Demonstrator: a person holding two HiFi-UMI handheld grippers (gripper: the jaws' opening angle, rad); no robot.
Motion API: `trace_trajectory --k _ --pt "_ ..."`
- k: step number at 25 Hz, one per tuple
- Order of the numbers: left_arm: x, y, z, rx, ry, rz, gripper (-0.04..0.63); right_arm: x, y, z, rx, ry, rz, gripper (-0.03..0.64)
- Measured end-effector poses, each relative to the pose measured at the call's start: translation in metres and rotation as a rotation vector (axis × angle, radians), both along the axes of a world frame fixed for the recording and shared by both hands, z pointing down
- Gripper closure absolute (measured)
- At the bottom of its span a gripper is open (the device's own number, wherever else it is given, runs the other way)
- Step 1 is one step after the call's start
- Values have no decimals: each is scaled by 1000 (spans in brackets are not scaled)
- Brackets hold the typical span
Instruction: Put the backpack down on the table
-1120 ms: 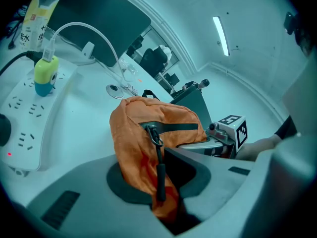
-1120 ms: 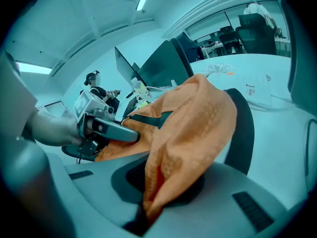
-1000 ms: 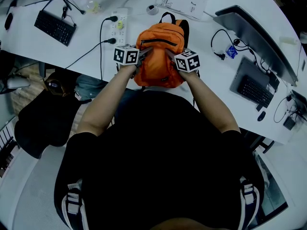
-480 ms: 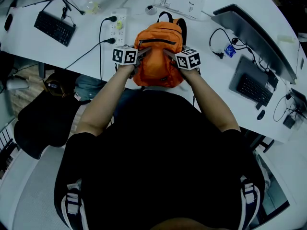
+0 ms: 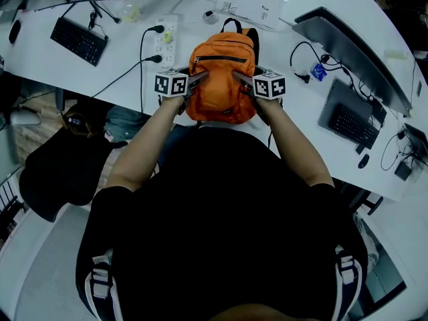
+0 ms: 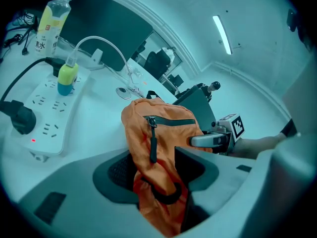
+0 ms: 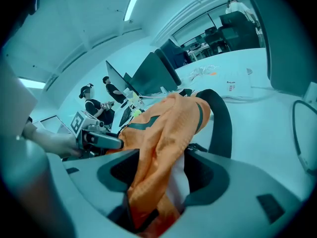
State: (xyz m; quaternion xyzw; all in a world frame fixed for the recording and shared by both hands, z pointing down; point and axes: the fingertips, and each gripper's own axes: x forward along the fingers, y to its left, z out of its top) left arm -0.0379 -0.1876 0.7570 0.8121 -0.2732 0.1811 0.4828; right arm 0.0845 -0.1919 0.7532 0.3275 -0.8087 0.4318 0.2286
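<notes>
on the far left of the white table (image 5: 40, 59) lies a black keyboard (image 5: 79, 40), and next to it a white power strip (image 5: 166, 35) with two black plugs in it. just right of the strip comes the left gripper (image 5: 194, 82), at the left flank of the orange backpack (image 5: 222, 89). its jaws have just been opening and now stand spread. in the left gripper view a fold of the orange cloth with a black zip pull hangs in the gap between them, and whether it brushes the pads i cannot tell. the backpack rests on the table at the near edge, right in front of the person, with its black straps (image 5: 256, 40) toward the far side. at its right flank is the right gripper (image 5: 239, 80), facing the left one across the bag. its jaws too have just been opening and are wide apart, with a bunch of orange cloth lying slack between them, not pinched. further right are a black cable (image 5: 304, 55), a grey screen (image 5: 354, 55) and a second black keyboard (image 5: 351, 124).
</notes>
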Motion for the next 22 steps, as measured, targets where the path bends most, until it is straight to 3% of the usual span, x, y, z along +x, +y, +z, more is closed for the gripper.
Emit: trace_trajectory --k 22 --pt "-22 33 -20 55 -52 -34 370 56 12 -34 98 42 167 334"
